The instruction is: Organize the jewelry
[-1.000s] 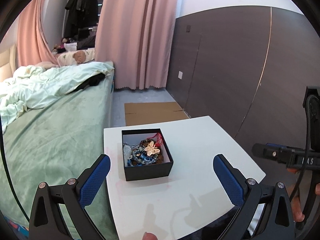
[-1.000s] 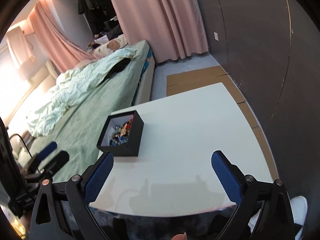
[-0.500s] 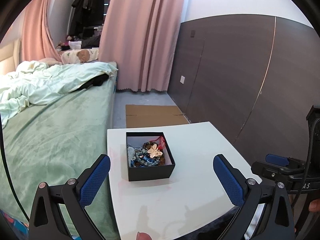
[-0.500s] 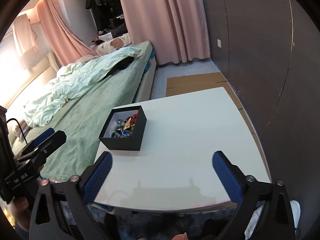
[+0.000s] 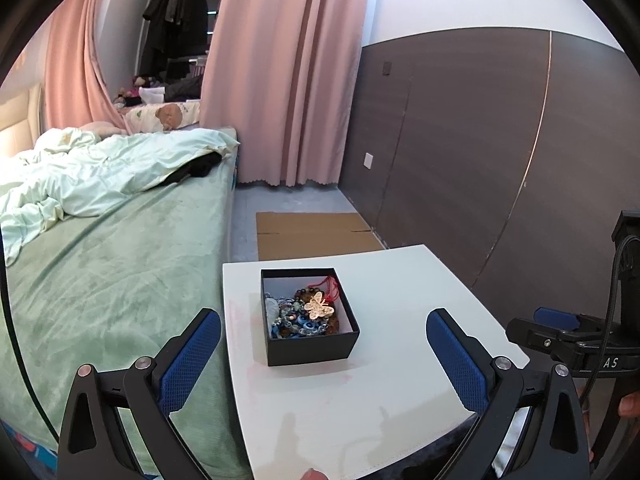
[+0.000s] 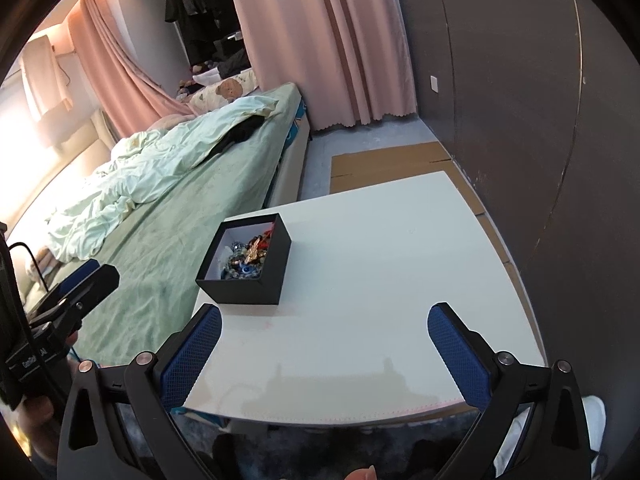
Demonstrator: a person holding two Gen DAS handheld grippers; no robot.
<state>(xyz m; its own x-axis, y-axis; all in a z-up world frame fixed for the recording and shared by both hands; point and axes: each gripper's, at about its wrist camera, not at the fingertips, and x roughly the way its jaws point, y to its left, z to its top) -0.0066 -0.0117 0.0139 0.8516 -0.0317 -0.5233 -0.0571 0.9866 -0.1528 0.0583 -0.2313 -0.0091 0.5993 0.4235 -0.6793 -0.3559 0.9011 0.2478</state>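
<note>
Black box (image 5: 310, 342) heaped with beaded jewelry (image 5: 304, 314)

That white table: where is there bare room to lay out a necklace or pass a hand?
The white table is bare to the right of the black box, out to its far and right edges, and along the near edge below both open grippers. The box sits near the bed-side edge, leaving only a narrow strip there. Inside, the jewelry is piled.
</note>
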